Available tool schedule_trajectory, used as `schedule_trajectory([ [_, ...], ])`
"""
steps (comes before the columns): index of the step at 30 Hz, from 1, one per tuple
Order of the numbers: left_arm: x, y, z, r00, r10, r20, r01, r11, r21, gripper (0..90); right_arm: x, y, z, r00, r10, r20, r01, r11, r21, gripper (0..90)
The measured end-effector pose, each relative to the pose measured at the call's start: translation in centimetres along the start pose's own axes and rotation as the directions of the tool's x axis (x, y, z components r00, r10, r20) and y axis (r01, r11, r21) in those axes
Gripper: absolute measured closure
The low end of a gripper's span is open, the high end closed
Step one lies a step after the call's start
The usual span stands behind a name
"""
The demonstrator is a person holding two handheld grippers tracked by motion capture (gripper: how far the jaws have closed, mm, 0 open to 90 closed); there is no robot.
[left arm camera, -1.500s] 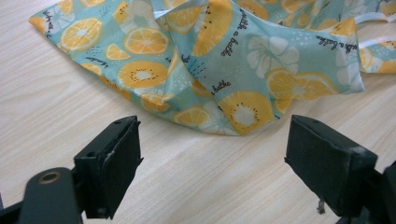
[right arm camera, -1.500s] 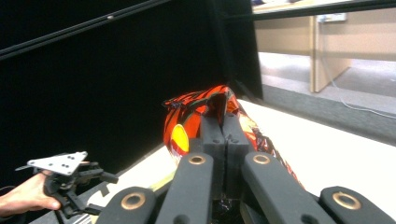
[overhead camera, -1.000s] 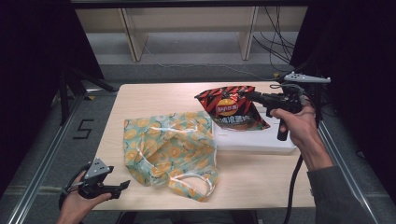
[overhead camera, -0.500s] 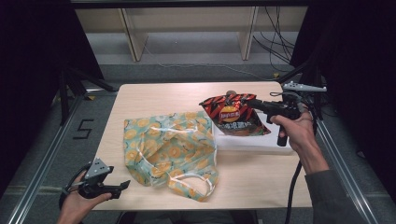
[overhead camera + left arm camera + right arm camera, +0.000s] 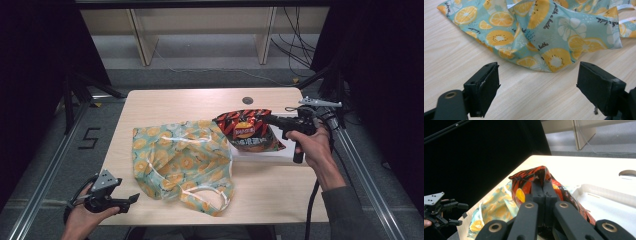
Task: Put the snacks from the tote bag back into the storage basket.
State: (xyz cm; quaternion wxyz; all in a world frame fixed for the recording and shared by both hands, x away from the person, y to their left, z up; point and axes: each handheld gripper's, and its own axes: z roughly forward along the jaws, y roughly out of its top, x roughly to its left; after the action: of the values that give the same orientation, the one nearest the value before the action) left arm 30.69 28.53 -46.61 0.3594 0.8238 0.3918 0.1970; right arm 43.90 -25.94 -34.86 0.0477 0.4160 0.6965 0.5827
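Chip bag (image 5: 248, 131) lengthwise toward tote (image 5: 182, 160).

One chip bag (image 5: 248, 131), pinched in right gripper (image 5: 267, 119) jaws. One fruit-print tote bag (image 5: 181, 162), just ahead of left gripper (image 5: 131, 199). One white tray (image 5: 280, 150), under right gripper. Two grippers. One table (image 5: 170, 102).
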Motion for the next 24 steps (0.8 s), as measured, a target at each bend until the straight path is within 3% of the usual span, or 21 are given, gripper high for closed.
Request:
schedule_trajectory([
  [1, 0.0, 0.0, 0.0, 1.0, -0.003, 0.0, 0.003, 1.0, 0.0, 17.4, -0.3, -0.1, 0.0, 0.9999, -0.017, 0.0, 0.017, 1.0, -0.002, 90.0],
  [4, 0.0, 0.0, -0.1, 1.0, 0.001, -0.001, -0.001, 1.0, 0.01, 17.4, -0.7, -0.4, -0.2, 0.9994, 0.035, 0.005, -0.035, 0.999, 0.002, 90.0],
  [5, -0.1, 0.0, -0.1, 0.9997, -0.025, 0.002, 0.025, 0.9996, 0.013, 17.4, -1.0, -0.5, -0.2, 0.9998, 0.021, 0.006, -0.021, 1.0, -0.011, 90.0],
  [8, -0.2, 0.0, -0.1, 0.9994, -0.036, -0.002, 0.036, 0.9993, 0.011, 17.4, -1.6, -0.7, -0.5, 0.9995, 0.025, 0.018, -0.025, 1.0, -0.011, 90.0],
  [9, -0.1, 0.0, -0.1, 0.9997, -0.023, -0.003, 0.023, 0.9997, 0.011, 17.4, -1.5, -0.8, -0.7, 0.9978, 0.061, 0.025, -0.061, 0.998, -0.004, 90.0],
  [10, 0.0, 0.1, -0.1, 1.0, 0.003, -0.001, -0.003, 1.0, 0.009, 17.4, -1.9, -0.8, -0.7, 0.9987, 0.039, 0.032, -0.039, 0.999, -0.016, 90.0],
  [11, 0.1, 0.1, -0.1, 1.0, 0.007, -0.002, -0.006, 0.9999, 0.01, 17.4, -2.1, -1.0, -0.8, 0.9975, 0.061, 0.035, -0.06, 0.998, -0.015, 90.0],
  [12, 0.1, 0.1, -0.1, 1.0, 0.007, -0.003, -0.007, 0.9999, 0.015, 17.4, -2.1, -1.1, -1.0, 0.9951, 0.089, 0.041, -0.089, 0.996, -0.011, 90.0],
  [13, 0.0, 0.0, -0.1, 0.9999, -0.016, 0.0, 0.016, 0.9997, 0.018, 17.4, -2.5, -1.2, -1.1, 0.9962, 0.074, 0.047, -0.073, 0.997, -0.018, 90.0],
  [16, -0.1, 0.0, -0.1, 0.9998, -0.022, 0.001, 0.022, 0.9997, 0.011, 17.4, -3.0, -1.6, -1.3, 0.9923, 0.11, 0.056, -0.109, 0.994, -0.021, 90.0],
  [17, -0.2, 0.0, -0.1, 0.9995, -0.032, -0.003, 0.032, 0.9994, 0.012, 17.4, -3.4, -1.7, -1.4, 0.9935, 0.092, 0.068, -0.09, 0.996, -0.023, 90.0],
  [18, 0.0, 0.1, -0.1, 1.0, -0.002, 0.0, 0.002, 1.0, 0.01, 17.4, -3.3, -1.8, -1.5, 0.9905, 0.12, 0.068, -0.119, 0.993, -0.022, 90.0],
  [19, 0.0, 0.1, -0.1, 1.0, 0.001, 0.0, -0.001, 1.0, 0.009, 17.4, -3.4, -1.9, -1.6, 0.9877, 0.139, 0.071, -0.137, 0.99, -0.024, 90.0],
  [23, 0.0, 0.0, -0.1, 1.0, -0.01, -0.001, 0.01, 0.9998, 0.019, 17.4, -3.9, -2.3, -1.7, 0.9848, 0.159, 0.07, -0.157, 0.987, -0.04, 90.0],
  [24, 0.0, 0.0, -0.1, 0.9999, -0.013, -0.002, 0.013, 0.9997, 0.019, 17.4, -4.1, -2.4, -1.6, 0.9869, 0.14, 0.08, -0.137, 0.99, -0.042, 90.0],
])
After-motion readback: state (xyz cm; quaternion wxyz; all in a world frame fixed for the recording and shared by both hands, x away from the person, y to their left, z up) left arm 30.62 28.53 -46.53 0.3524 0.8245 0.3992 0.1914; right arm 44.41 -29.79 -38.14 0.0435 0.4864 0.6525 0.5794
